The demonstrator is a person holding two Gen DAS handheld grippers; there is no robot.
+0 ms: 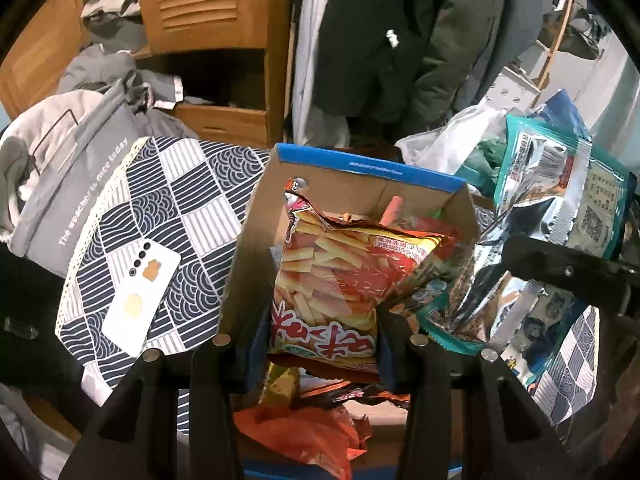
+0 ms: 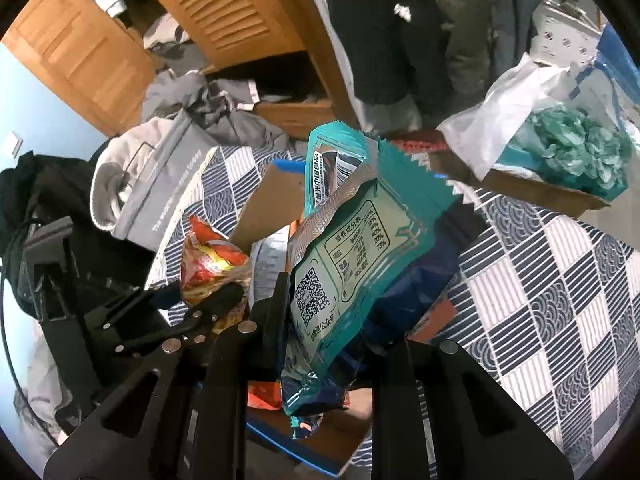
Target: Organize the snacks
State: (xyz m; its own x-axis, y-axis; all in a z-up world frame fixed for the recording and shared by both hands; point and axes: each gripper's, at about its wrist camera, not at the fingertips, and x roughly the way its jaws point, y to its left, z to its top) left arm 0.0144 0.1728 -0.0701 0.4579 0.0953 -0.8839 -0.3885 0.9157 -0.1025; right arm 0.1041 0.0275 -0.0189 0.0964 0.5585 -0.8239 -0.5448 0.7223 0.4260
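My left gripper is shut on the lower end of a red and orange bag of fry-shaped chips, its blue pads pressing both sides. The bag hangs inside an open cardboard box with a blue rim, above other wrappers in the box. My right gripper is shut on a bunch of teal and silver snack packets, held tilted over the box's wall. In the left wrist view these teal packets hang at the box's right side. The chip bag shows left of the packets in the right wrist view.
The box stands on a navy and white patterned cloth with a white phone lying on it. A grey hoodie lies at the left. A white plastic bag of teal items rests in a second cardboard tray. A wooden cabinet and hanging coats stand behind.
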